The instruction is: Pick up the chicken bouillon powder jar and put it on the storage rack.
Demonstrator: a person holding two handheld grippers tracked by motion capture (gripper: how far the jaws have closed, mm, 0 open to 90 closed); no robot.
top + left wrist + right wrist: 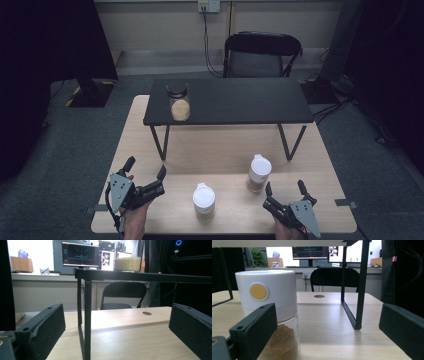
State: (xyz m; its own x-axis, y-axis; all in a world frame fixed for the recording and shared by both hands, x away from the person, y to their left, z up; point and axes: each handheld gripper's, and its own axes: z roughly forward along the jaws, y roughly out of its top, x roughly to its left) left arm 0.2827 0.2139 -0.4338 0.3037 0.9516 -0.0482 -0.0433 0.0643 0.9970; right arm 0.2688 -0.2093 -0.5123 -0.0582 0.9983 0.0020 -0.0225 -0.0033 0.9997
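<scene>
Jars with white lids — two of them — are standing upright on the pale wooden table [150, 150] in the high view, long axes vertical: the near jar [204, 201] is sitting between the two grippers, and the right-hand jar [259, 173] is sitting just ahead of the right gripper [285, 189]. A third jar, the dark-lidded jar [179, 102], is standing upright on the left end of the black shelf [240, 100], well apart from the others. The left gripper [145, 168] is hovering at the table's near left edge with its jaws spread wide and holding nothing; the right gripper is likewise standing wide and empty. A black folding chair [261, 54] is standing beyond the table.

Left gripper view: both black jaws are rising far apart, framing one shelf leg [87, 315] close ahead. The dark-lidded jar [127, 264] is showing from below as a band of pale grain on the shelf top. A monitor [80, 255] is glowing behind, unseen from above.

Right gripper view: the right-hand jar [272, 307] is standing just ahead of the left jaw, touching neither jaw. Its round yellow button [258, 292] is facing the camera and brown powder is filling its glass base — details lost from above. The jaws are standing wide.
</scene>
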